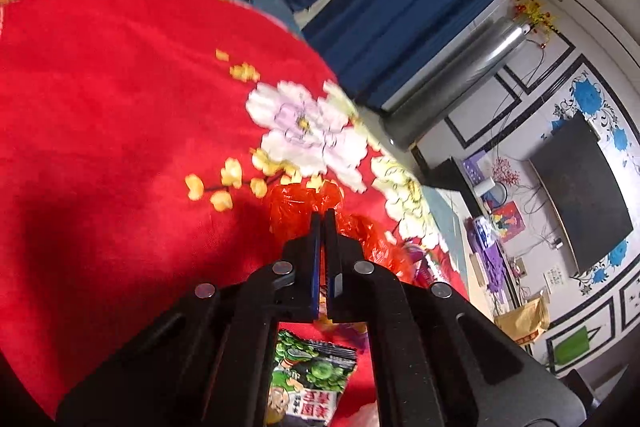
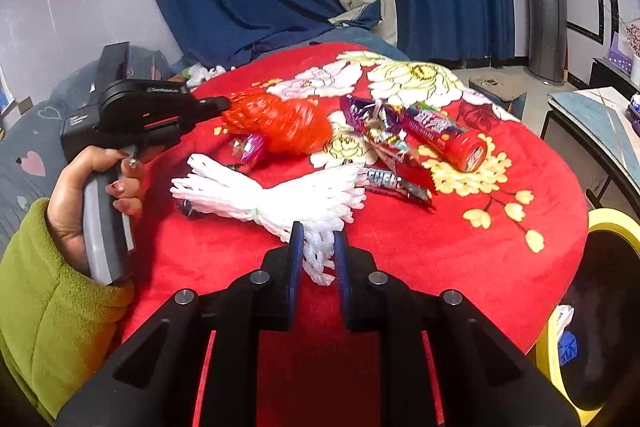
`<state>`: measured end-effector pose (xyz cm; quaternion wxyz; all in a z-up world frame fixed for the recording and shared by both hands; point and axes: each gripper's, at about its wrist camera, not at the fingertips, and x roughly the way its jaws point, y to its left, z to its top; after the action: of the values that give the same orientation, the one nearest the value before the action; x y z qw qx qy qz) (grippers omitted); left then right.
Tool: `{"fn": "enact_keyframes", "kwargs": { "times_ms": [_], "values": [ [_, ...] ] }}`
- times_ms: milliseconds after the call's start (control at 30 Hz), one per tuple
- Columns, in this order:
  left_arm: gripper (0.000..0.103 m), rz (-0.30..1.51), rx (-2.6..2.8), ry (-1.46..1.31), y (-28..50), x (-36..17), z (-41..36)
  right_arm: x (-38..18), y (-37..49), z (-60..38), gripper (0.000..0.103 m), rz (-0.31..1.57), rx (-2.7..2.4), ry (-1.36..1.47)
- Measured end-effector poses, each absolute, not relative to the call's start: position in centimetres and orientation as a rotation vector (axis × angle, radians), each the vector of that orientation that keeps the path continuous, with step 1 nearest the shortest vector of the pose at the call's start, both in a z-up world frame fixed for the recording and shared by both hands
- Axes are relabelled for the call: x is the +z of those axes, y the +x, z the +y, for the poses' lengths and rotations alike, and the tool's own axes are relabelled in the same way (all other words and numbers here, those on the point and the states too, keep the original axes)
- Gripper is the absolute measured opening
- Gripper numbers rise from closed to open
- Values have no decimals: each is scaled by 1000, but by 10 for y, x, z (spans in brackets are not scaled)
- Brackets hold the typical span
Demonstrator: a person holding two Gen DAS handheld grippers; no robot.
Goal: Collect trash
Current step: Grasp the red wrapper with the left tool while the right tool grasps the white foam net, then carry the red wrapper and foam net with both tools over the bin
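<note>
Your left gripper [image 1: 323, 215] has its two fingers pressed together on the red plastic bag [image 1: 304, 205]. The bag is crinkly and sits on the red flower blanket [image 1: 120, 107], just past the finger tips. From the right wrist view you can see that same gripper [image 2: 224, 103] on the far left side, pinching the end of the red plastic bag [image 2: 280, 125], with your left hand [image 2: 88, 195] wrapped around its grey handle.

Your right gripper [image 2: 316, 235] has its fingers a little apart, with a tail of the white foam net [image 2: 276, 197] between them. The net touches the left finger; I cannot tell if the right finger touches it. Most of the net lies spread out on the blanket, just beyond the finger tips.

More trash lies farther out on the blanket. A small pink wrapper [image 2: 250, 147] sits right below the red bag. A purple wrapper [image 2: 366, 115] and a red tube [image 2: 444, 139] lie to the right of the bag, close together. A dark snack bar [image 2: 396, 185] lies near the right end of the foam net. Under your left gripper, close to you, is a green snack packet [image 1: 312, 379].

A yellow bin [image 2: 608, 227] stands at the near right edge of the blanket.
</note>
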<state>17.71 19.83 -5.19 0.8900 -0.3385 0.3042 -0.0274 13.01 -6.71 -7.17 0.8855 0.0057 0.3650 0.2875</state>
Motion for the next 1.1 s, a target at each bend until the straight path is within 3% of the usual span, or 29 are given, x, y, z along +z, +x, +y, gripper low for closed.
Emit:
{"fn": "enact_keyframes", "kwargs": {
  "times_ms": [500, 1100],
  "values": [
    [0, 440, -99, -673, 141, 6, 192, -46, 119, -86, 14, 665, 571, 32],
    [0, 373, -214, -553, 127, 41, 143, -3, 107, -140, 14, 551, 471, 95]
  ]
}}
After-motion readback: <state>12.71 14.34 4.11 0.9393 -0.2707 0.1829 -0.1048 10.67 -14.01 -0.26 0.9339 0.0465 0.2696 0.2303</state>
